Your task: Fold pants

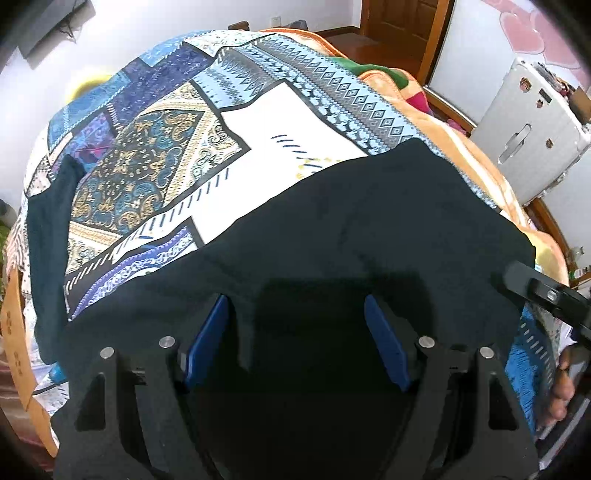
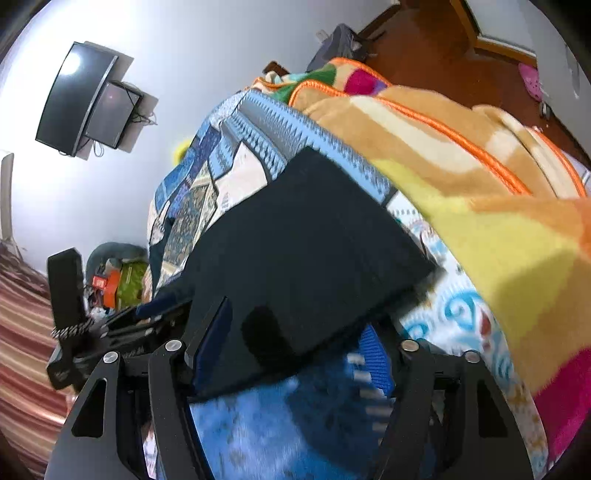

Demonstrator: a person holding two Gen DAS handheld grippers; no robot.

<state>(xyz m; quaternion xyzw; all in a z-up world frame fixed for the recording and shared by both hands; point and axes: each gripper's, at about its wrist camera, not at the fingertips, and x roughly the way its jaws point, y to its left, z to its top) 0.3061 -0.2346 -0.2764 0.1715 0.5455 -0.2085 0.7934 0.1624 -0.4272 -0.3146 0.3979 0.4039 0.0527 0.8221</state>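
Dark navy pants (image 1: 332, 236) lie flat across a bed with a blue patchwork bedspread (image 1: 155, 155). In the left wrist view my left gripper (image 1: 297, 332) hovers over the pants' near part. Its blue pads (image 1: 208, 339) stand wide apart with nothing pinched. At that view's right edge a black finger (image 1: 532, 288) of the other tool touches the pants' right end. In the right wrist view the pants (image 2: 303, 251) show as a folded dark slab. Its near corner lies between the jaws of my right gripper (image 2: 295, 350), which stand apart without pressing on the cloth.
An orange and yellow fleece blanket (image 2: 480, 206) is piled along the bed's right side, close to the pants. A white case (image 1: 528, 136) stands beyond the bed, with a wooden door (image 1: 402, 22) behind. A screen (image 2: 81, 99) hangs on the wall, with clutter (image 2: 118, 280) below it. A hand (image 1: 561, 387) shows at the right.
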